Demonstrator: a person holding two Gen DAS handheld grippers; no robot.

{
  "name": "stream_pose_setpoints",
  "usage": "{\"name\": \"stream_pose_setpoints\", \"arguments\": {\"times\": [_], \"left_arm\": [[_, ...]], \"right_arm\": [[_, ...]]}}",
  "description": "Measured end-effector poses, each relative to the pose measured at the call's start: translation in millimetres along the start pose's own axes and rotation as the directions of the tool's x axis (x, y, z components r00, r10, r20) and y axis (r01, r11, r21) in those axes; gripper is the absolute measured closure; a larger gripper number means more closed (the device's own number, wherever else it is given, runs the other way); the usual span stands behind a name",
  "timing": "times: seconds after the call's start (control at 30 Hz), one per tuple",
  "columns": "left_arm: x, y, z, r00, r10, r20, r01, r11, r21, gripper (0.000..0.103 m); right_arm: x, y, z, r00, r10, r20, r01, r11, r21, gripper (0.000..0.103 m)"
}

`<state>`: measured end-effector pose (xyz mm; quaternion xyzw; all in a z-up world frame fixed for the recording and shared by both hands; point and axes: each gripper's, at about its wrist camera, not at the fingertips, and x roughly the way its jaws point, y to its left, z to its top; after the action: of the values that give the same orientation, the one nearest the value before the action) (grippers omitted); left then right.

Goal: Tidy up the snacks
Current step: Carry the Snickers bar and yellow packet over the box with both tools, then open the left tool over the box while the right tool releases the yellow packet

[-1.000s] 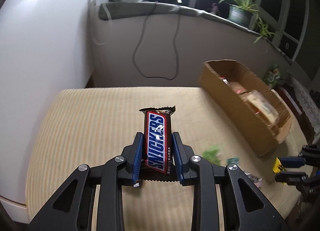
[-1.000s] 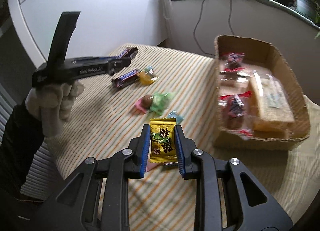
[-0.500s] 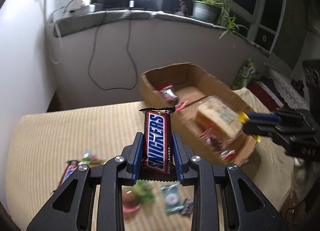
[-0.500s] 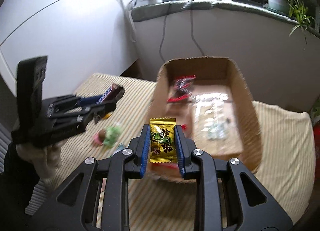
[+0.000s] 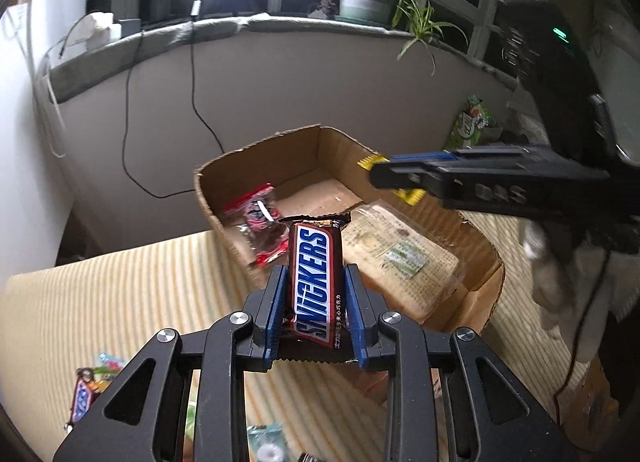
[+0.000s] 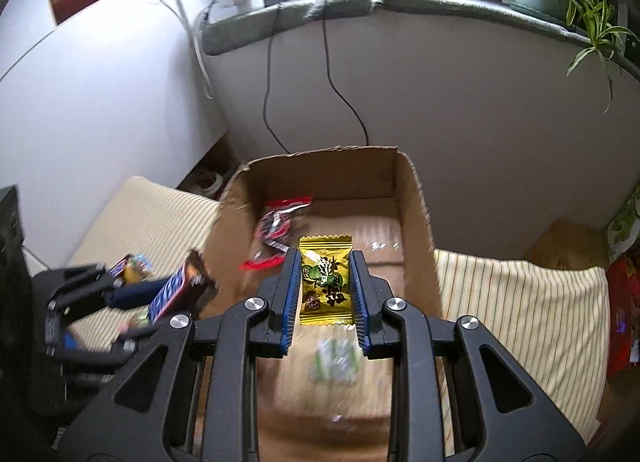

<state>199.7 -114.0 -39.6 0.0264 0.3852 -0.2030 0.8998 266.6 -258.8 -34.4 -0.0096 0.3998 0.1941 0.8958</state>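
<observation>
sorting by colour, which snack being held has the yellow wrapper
The yellow candy packet, clamped in the right gripper; the left gripper holds a brown Snickers bar.

Our right gripper [image 6: 325,294] pinches a yellow candy packet [image 6: 326,280] between its fingers [image 6: 291,298]. Beyond the fingers lies the open cardboard box [image 6: 416,214], red wrappers [image 6: 278,226] inside. Left of the fingers, the left gripper [image 6: 132,294] grips a Snickers bar [image 6: 180,288].

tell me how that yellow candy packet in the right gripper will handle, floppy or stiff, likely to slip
The yellow candy packet stands flat and upright between the right gripper pads, so it probably holds its shape but is light. Its glossy wrapper looks slick, so it could slide if the grip loosens. Released over the cardboard box, it would likely flutter rather than drop straight.
</observation>
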Motion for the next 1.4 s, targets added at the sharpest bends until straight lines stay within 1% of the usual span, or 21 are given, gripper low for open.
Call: {"name": "stream_pose_setpoints", "arguments": {"times": [0.2, 0.37, 0.7, 0.77, 0.8, 0.83, 0.87, 0.9, 0.93, 1.13, 1.4], "left_arm": [[15.7, -10.0, 4.3, 1.000, -0.005, -0.022, 0.005, 1.000, 0.025, 0.076], [22.2, -13.0, 5.5, 0.999, -0.003, -0.032, 0.005, 0.999, 0.034, 0.076], [26.7, -17.8, 7.2, 0.999, -0.005, -0.035, 0.006, 0.999, 0.047, 0.076], [25.2, -18.7, 8.1, 0.999, -0.002, -0.032, 0.004, 0.999, 0.048, 0.076], [24.3, -19.0, 8.3, 1.000, 0.000, -0.031, 0.002, 0.999, 0.049, 0.076], [23.5, -19.5, 8.6, 1.000, 0.001, -0.030, 0.001, 0.999, 0.050, 0.074], [22.6, -19.5, 8.7, 1.000, 0.001, -0.028, 0.000, 0.999, 0.049, 0.072], [21.8, -19.6, 9.0, 1.000, 0.001, -0.027, 0.000, 0.999, 0.048, 0.071], [20.6, -19.5, 9.1, 1.000, 0.000, -0.025, 0.001, 0.999, 0.047, 0.071], [15.3, -19.2, 8.0, 1.000, -0.004, -0.020, 0.004, 0.999, 0.043, 0.071], [-4.1, -14.1, 3.3, 1.000, 0.000, 0.000, 0.000, 1.000, 0.028, 0.071]], "right_arm": [[29.3, -11.1, 15.3, 0.999, -0.021, -0.043, 0.021, 1.000, 0.002, 0.078], [42.5, -16.5, 20.4, 0.998, -0.022, -0.063, 0.023, 1.000, 0.011, 0.078], [47.7, -13.5, 23.2, 0.997, -0.035, -0.073, 0.034, 0.999, -0.013, 0.077], [48.0, -13.9, 23.9, 0.997, -0.038, -0.073, 0.038, 0.999, -0.012, 0.076], [47.6, -14.1, 24.2, 0.997, -0.041, -0.072, 0.041, 0.999, -0.012, 0.069], [46.8, -14.5, 24.4, 0.997, -0.045, -0.069, 0.045, 0.999, -0.010, 0.057], [46.1, -14.7, 24.7, 0.997, -0.048, -0.064, 0.048, 0.999, -0.010, 0.052], [44.8, -14.3, 25.2, 0.997, -0.051, -0.057, 0.050, 0.999, -0.012, 0.044], [43.9, -12.9, 25.6, 0.997, -0.052, -0.053, 0.051, 0.999, -0.014, 0.041], [35.6, -8.6, 27.3, 0.998, -0.060, -0.035, 0.059, 0.998, -0.024, 0.036], [15.1, -0.9, 21.7, 0.998, -0.062, -0.013, 0.062, 0.998, -0.024, 0.035]]}}
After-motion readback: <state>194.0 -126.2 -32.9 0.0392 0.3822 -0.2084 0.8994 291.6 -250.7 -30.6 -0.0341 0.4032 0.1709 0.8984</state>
